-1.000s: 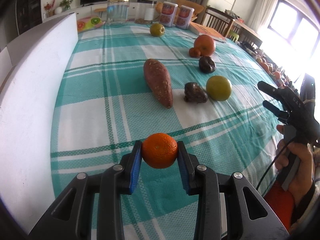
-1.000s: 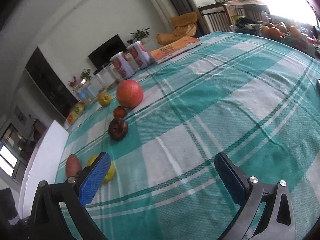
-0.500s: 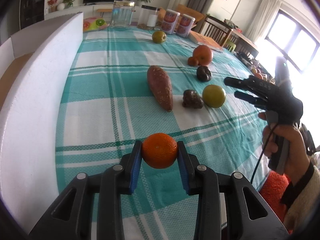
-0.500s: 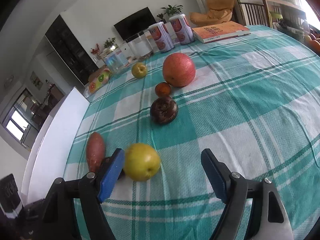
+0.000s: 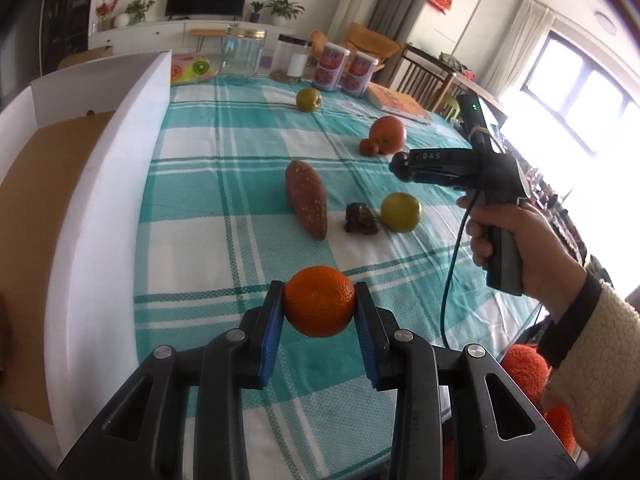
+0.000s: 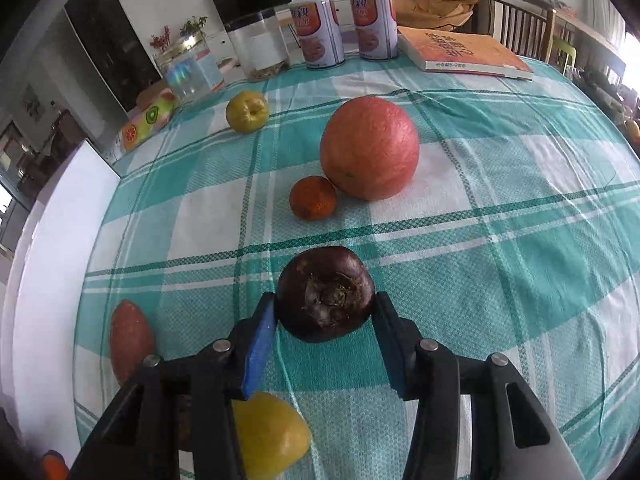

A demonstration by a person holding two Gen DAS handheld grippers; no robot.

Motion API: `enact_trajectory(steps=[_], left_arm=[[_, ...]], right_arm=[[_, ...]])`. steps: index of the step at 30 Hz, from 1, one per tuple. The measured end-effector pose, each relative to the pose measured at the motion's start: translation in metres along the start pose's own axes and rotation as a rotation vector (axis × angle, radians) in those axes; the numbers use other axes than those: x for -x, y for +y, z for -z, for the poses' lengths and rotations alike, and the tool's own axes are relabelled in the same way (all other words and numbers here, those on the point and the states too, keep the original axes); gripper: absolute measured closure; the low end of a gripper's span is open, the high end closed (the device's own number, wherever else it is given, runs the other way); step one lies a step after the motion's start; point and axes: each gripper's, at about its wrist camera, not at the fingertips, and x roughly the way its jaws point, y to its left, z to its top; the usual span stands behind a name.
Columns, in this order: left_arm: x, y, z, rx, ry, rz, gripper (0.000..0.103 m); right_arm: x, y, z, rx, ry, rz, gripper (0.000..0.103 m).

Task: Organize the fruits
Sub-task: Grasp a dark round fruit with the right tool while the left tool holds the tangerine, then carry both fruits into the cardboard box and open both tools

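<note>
My left gripper (image 5: 319, 306) is shut on an orange (image 5: 319, 300) and holds it above the checked tablecloth. My right gripper (image 6: 325, 314) has its blue pads against both sides of a dark purple mangosteen (image 6: 326, 294) that rests on the cloth; it also shows in the left wrist view (image 5: 402, 166). A big red-orange fruit (image 6: 369, 147), a small tangerine (image 6: 312, 198), a yellow-green apple (image 6: 246, 111), a sweet potato (image 5: 306, 197), a dark lumpy fruit (image 5: 361, 219) and a yellow fruit (image 5: 400, 212) lie on the table.
A white open box (image 5: 100, 208) with a brown floor stands along the table's left edge. Two cans (image 6: 317, 31), two jars (image 6: 258, 45), a fruit-print pouch (image 6: 148, 120) and an orange book (image 6: 464, 54) stand at the far end. Chairs are behind.
My right gripper has moved forward past the yellow fruit to the mangosteen and closed its jaws onto it. My left gripper has risen a little with the orange.
</note>
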Motion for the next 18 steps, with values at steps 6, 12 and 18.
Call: enact_trajectory(steps=[6,12,18], left_arm=[[0.048,-0.004,-0.013,-0.005,-0.092,-0.010,0.068],[0.087,-0.004,-0.016,-0.075,-0.198,-0.139,0.068],[0.108,0.044,-0.008,0.011,-0.202,-0.218,0.068]], right_arm=[[0.071,0.040,0.011,0.049,-0.082,-0.182,0.055],[0.095,0.117,0.027,0.128,-0.095,-0.385,0.055],[0.098,0.207,0.057,0.250,-0.013,-0.534,0.055]])
